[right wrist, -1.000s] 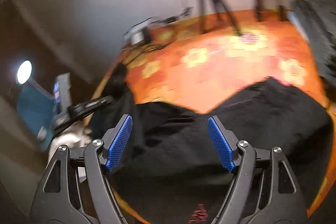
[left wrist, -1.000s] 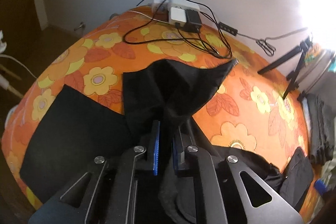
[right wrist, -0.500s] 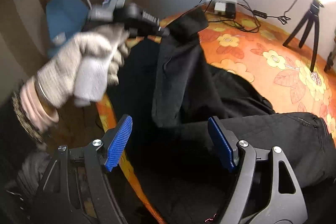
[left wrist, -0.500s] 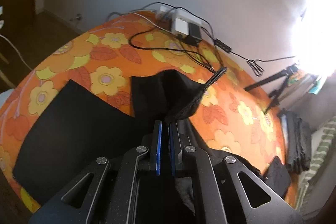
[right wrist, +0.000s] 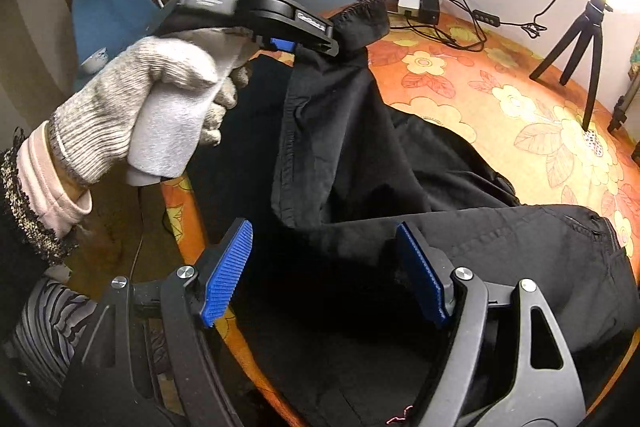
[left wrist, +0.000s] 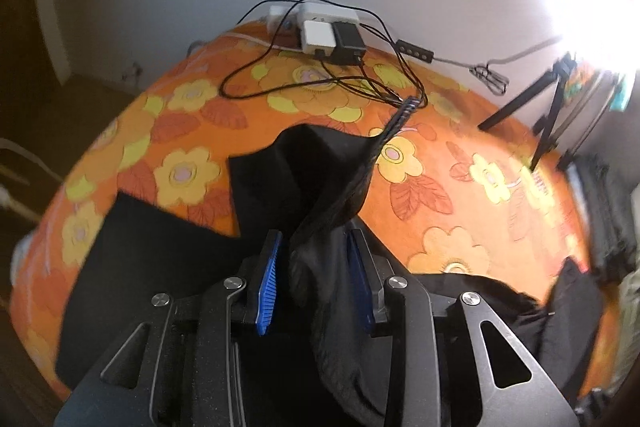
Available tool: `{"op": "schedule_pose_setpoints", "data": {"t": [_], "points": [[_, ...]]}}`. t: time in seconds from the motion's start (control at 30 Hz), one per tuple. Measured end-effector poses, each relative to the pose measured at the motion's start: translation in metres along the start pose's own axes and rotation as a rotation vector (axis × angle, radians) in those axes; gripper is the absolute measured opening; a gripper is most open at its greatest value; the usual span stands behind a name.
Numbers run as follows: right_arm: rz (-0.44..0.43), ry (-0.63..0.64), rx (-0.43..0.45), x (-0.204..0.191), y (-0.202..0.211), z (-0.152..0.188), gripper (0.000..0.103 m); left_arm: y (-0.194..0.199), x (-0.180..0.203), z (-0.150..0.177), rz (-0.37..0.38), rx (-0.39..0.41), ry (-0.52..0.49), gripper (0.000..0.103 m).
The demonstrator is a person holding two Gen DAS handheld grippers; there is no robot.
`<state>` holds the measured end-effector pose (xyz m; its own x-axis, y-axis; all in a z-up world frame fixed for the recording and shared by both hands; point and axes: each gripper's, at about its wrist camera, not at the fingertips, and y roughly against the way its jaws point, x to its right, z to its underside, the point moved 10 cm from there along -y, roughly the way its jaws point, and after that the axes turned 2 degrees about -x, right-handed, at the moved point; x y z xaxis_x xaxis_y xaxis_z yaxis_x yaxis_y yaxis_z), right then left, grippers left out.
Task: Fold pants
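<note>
Black pants (right wrist: 460,227) lie across the orange flowered table (left wrist: 440,195). My left gripper (left wrist: 316,267) is raised above the table's near-left edge. Its blue pads stand apart, with a bunch of the pants' waistband (left wrist: 332,211) hanging between them. The ribbed waistband end (left wrist: 400,115) sticks up beyond the fingers. In the right wrist view the left gripper (right wrist: 316,45) is held by a gloved hand (right wrist: 152,99), with fabric draping down from it. My right gripper (right wrist: 324,275) is open and empty, low over the pants near the table's front edge.
A power strip with chargers and tangled black cables (left wrist: 332,39) sits at the table's far edge. A small black tripod (right wrist: 576,39) stands at the far right. Folded dark clothes (left wrist: 608,211) lie at the right edge. A blue chair (right wrist: 108,11) and lamp stand beyond the left.
My left gripper's pads have moved apart around the waistband; half a second ago they were pressed together. The right gripper has come a little closer over the pants.
</note>
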<state>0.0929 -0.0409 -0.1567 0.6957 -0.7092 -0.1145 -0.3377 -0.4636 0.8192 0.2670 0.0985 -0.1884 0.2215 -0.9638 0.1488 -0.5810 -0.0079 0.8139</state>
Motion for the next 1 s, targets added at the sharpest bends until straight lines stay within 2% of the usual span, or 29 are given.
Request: {"op": "schedule_pose_setpoints", "data": {"t": [0.07, 0.1, 0.13, 0.17, 0.33, 0.37, 0.4, 0.5, 0.67, 0.87, 1.0], "points": [[0.005, 0.003, -0.002, 0.002, -0.001, 0.001, 0.077, -0.005, 0.003, -0.005, -0.044, 0.018, -0.046, 0.028], [0.011, 0.006, -0.003, 0.004, -0.001, 0.002, 0.076, -0.008, 0.004, -0.008, -0.06, 0.029, -0.063, 0.023], [0.016, 0.01, -0.005, 0.004, -0.002, 0.003, 0.074, -0.011, 0.004, -0.01, -0.068, 0.033, -0.066, 0.011], [0.024, 0.014, -0.01, 0.006, -0.004, 0.004, 0.071, -0.014, 0.002, -0.012, -0.069, 0.034, -0.052, 0.008], [0.031, 0.031, -0.019, 0.008, -0.013, 0.005, 0.059, -0.013, -0.005, -0.017, -0.006, 0.046, 0.016, 0.005], [0.025, 0.041, -0.022, 0.006, -0.015, 0.005, 0.045, -0.009, -0.007, -0.019, 0.0, 0.056, 0.027, 0.005], [0.018, 0.046, -0.026, 0.004, -0.017, 0.005, 0.025, -0.004, -0.009, -0.02, 0.002, 0.067, 0.035, 0.004], [0.035, 0.056, -0.03, 0.0, -0.021, 0.005, 0.013, 0.015, -0.024, -0.02, 0.006, 0.103, 0.071, 0.002], [0.043, 0.043, 0.001, -0.002, -0.011, 0.001, 0.008, 0.045, -0.062, 0.003, -0.019, 0.122, 0.128, 0.002], [0.029, 0.095, 0.015, -0.018, 0.006, 0.011, 0.007, 0.06, -0.097, 0.042, -0.046, 0.083, 0.131, 0.002], [0.023, 0.136, -0.029, -0.026, -0.001, 0.031, 0.006, 0.064, -0.113, 0.053, 0.011, 0.065, 0.202, 0.002]]}}
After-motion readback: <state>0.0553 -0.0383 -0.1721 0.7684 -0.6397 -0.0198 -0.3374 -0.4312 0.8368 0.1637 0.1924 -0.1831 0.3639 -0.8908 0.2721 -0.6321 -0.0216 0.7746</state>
